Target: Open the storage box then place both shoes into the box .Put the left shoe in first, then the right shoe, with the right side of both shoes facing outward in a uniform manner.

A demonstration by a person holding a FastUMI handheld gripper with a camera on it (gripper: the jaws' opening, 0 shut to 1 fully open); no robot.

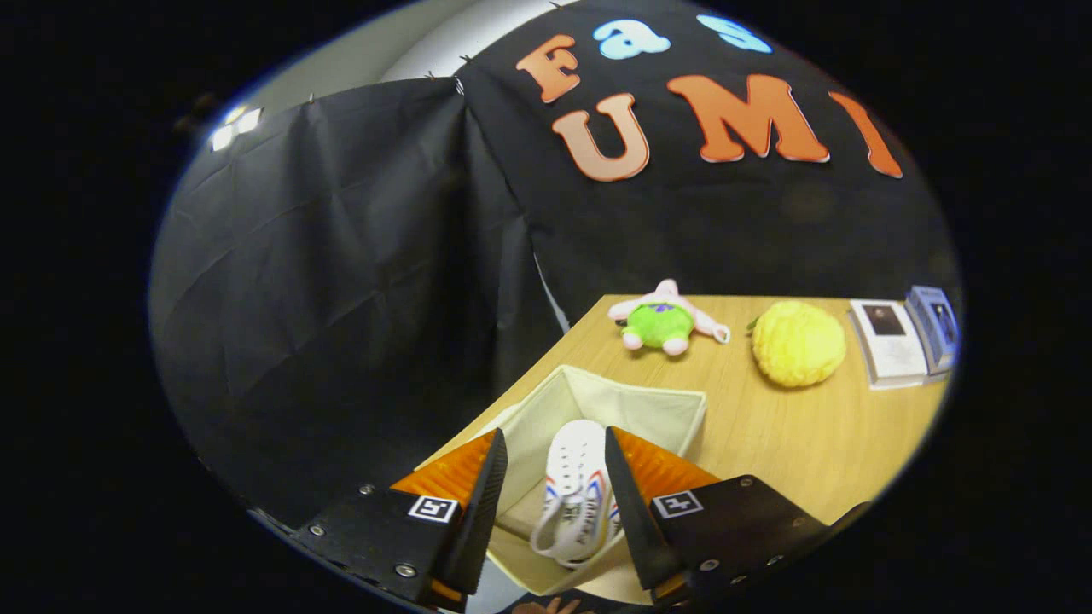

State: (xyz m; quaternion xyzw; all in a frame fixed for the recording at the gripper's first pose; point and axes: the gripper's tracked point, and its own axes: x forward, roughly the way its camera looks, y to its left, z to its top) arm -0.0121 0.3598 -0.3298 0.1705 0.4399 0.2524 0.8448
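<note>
The hand-held gripper hangs over the open storage box, its fingers apart with a white shoe showing between them; whether they touch the shoe cannot be told. The shoe lies inside the box, which stands at the counter edge. Beyond the box lie a plush toy, a yellow ball and two small cartons.

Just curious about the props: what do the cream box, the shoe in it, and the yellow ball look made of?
The box looks like matte fabric, its walls soft. The shoe, lying between the open gripper fingers, seems smooth leather or synthetic. The yellow ball looks fuzzy, likely plush.
</note>
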